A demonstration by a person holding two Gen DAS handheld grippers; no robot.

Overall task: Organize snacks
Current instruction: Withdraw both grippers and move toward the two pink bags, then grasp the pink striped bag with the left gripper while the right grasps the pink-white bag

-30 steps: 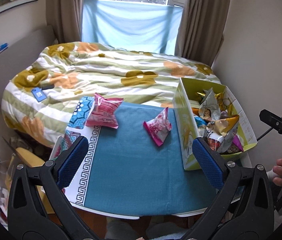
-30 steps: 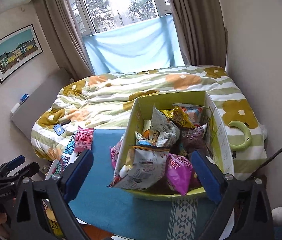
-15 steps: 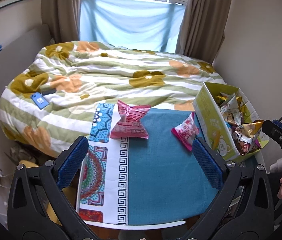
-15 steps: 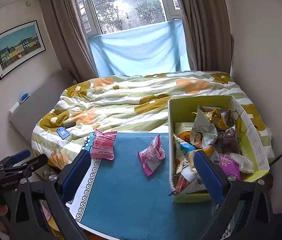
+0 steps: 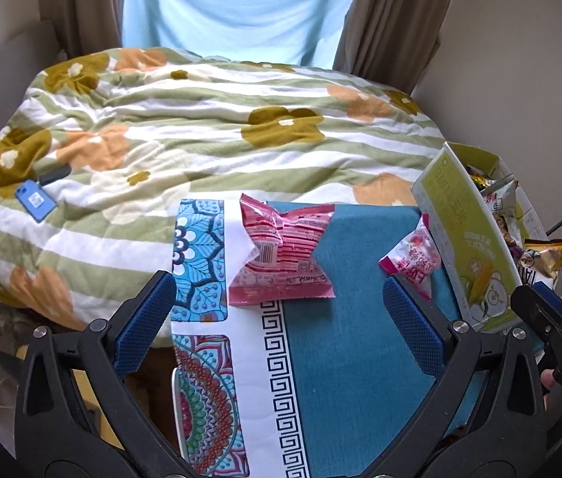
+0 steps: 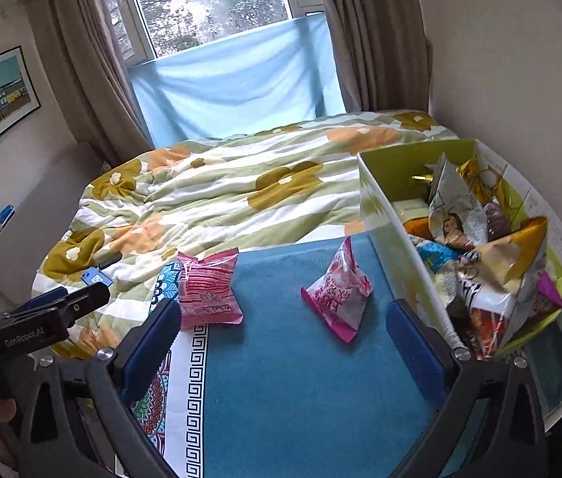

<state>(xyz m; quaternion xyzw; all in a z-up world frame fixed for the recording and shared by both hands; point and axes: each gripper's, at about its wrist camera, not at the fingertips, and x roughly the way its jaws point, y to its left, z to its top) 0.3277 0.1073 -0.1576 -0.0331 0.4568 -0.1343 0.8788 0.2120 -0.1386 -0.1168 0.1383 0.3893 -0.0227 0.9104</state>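
Two pink snack packets lie on the blue tablecloth (image 5: 340,358). The larger striped packet (image 5: 281,263) lies at the cloth's far left, also in the right wrist view (image 6: 207,288). The smaller pink packet (image 5: 410,259) stands beside the yellow-green cardboard box (image 5: 464,239), which holds several snack bags (image 6: 480,247). My left gripper (image 5: 277,330) is open and empty, just short of the striped packet. My right gripper (image 6: 285,342) is open and empty, in front of the smaller packet (image 6: 338,290).
A bed with a flowered, striped quilt (image 5: 201,119) lies beyond the table, with a blue phone (image 5: 34,199) on it. The box (image 6: 400,239) stands at the table's right edge. A wall rises on the right and a window with curtains at the back.
Both grippers have swung left and moved closer to the table. The striped packet now sits centred ahead of the left gripper; the box has slid to the right in both views.
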